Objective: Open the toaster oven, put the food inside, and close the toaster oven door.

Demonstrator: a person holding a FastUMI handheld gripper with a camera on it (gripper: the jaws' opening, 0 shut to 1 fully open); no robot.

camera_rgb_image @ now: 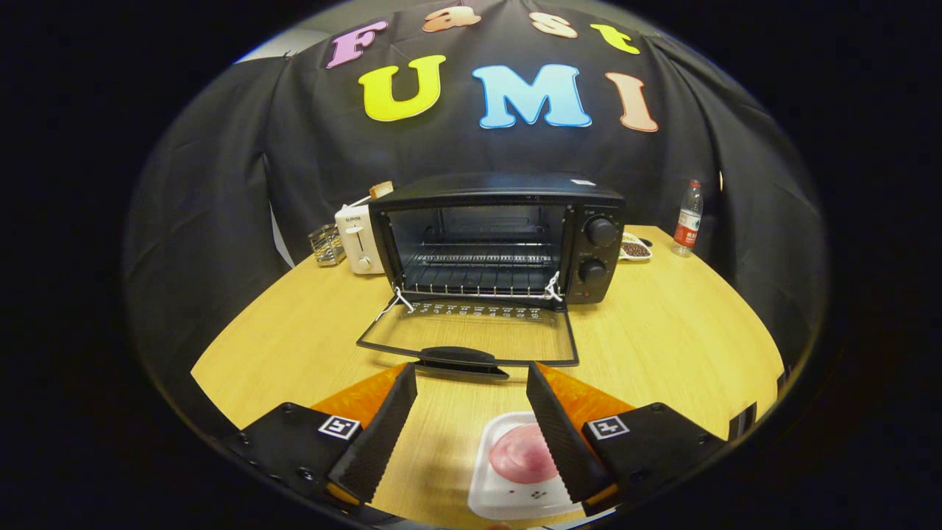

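Observation:
A black toaster oven [500, 235] stands on the wooden table [677, 331] ahead of me. Its glass door [471, 335] lies folded down flat, handle [460, 358] toward me, and the wire rack inside is bare. My gripper [471, 383] is open, its fingertips just short of the door handle. Between the fingers, close to the right finger [563, 434], sits a white square dish [508, 475] holding a pink rounded piece of food [519, 453]. Neither finger presses on the dish. The right finger covers part of the dish's right side.
A white pop-up toaster [358, 239] and a small wire holder [326, 244] stand left of the oven. Right of the oven are a small plate of dark food [635, 249] and a plastic water bottle [688, 218]. Black cloth walls close in behind the table.

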